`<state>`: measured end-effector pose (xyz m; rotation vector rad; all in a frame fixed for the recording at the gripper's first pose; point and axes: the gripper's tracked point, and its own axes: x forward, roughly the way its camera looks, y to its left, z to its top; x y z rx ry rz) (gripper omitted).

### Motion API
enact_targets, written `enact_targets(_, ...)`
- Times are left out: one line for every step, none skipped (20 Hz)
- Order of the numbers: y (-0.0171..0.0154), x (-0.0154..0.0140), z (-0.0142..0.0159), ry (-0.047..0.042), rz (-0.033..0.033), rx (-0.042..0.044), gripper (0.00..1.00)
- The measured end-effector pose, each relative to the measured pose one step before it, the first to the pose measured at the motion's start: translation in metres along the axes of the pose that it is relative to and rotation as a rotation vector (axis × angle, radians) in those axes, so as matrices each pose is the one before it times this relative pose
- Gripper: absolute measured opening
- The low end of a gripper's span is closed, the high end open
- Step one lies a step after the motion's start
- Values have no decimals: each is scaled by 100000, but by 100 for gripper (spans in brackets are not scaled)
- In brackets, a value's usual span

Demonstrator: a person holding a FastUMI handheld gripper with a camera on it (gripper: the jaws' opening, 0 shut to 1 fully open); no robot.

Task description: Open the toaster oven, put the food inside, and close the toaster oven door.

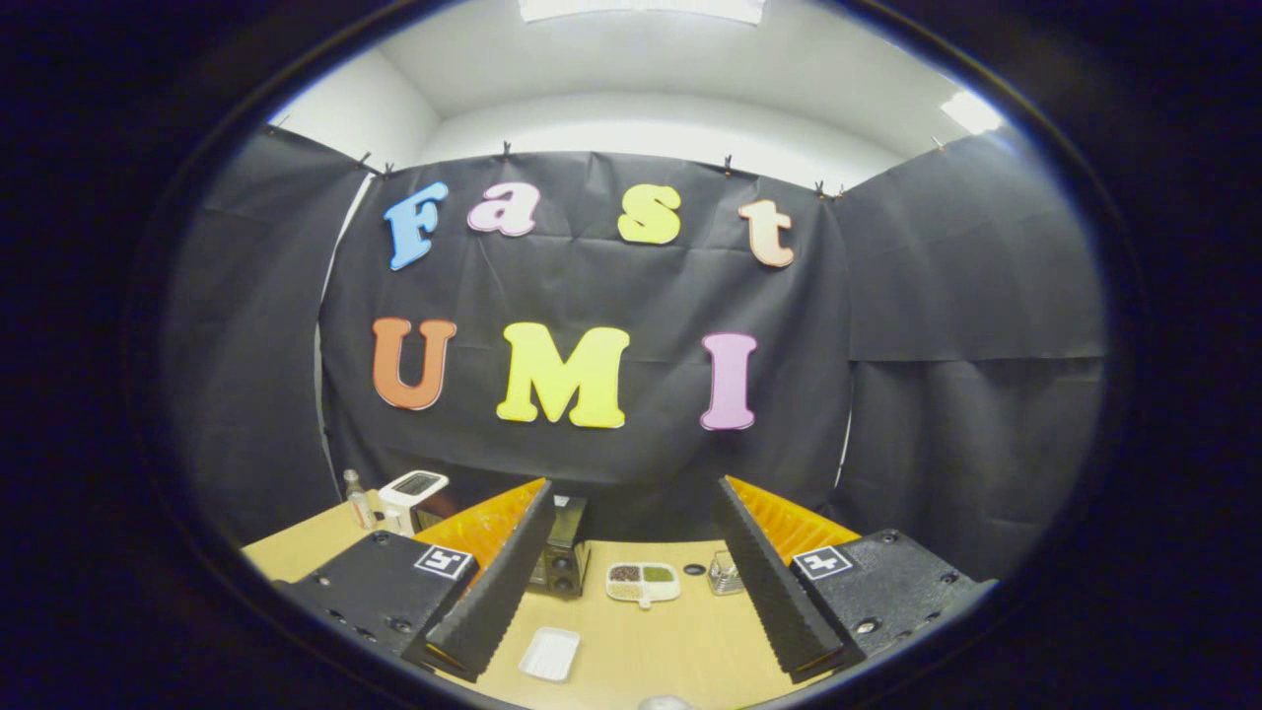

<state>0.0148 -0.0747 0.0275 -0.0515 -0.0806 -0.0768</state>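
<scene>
The gripper (631,582) is hovering wide open, holding nothing, above the table (651,641); the toaster oven (564,552) is sitting beside the food dish (643,582), its door state unclear.

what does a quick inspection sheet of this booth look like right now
surface: light wooden table, bare between the fingers.
job's things: dark toaster oven partly hidden behind the left finger, door state unclear; white divided dish of food beyond the fingers, beside the oven.
clutter: empty white rectangular tray between the fingers; small clear glass container; small dark round object; clear bottle and white boxy appliance at the table's far left.
grippers: gripper open, fingers wide apart, holding nothing, above the table.
cables: nothing seen.
surroundings: black cloth wall, white ceiling with lights.
</scene>
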Motion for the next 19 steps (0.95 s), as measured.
enact_targets(-417,-574,-56,-101,508,994,100)
enact_targets(-350,-593,-45,-419,619,785,100)
enact_targets(-596,-490,79,-522,135,653,100)
enact_targets(-517,-392,21,-868,-34,-309,100)
enact_targets(-901,-323,116,-1411,-156,157,100)
enact_targets(-475,-185,-29,-59,-261,1008,100)
enact_targets(-282,-218,-376,1151,738,1108,100)
enact_targets(-286,-120,-433,1465,132,866,100)
enact_targets(-653,75,-280,818,-350,597,100)
enact_targets(-451,86,-60,225,-207,256,100)
enact_targets(-375,64,-130,257,-134,282,100)
enact_targets(-216,214,-401,676,-62,319,100)
enact_targets(-385,46,-289,524,-283,121,100)
enact_targets(-259,66,-169,558,-236,289,100)
enact_targets(-222,95,-214,455,-111,206,100)
enact_targets(-97,143,-168,383,-12,23,100)
enact_targets(-193,88,-123,432,-273,4,100)
enact_targets(-97,160,-151,206,-22,-253,100)
enact_targets(-127,46,-29,147,-189,-240,100)
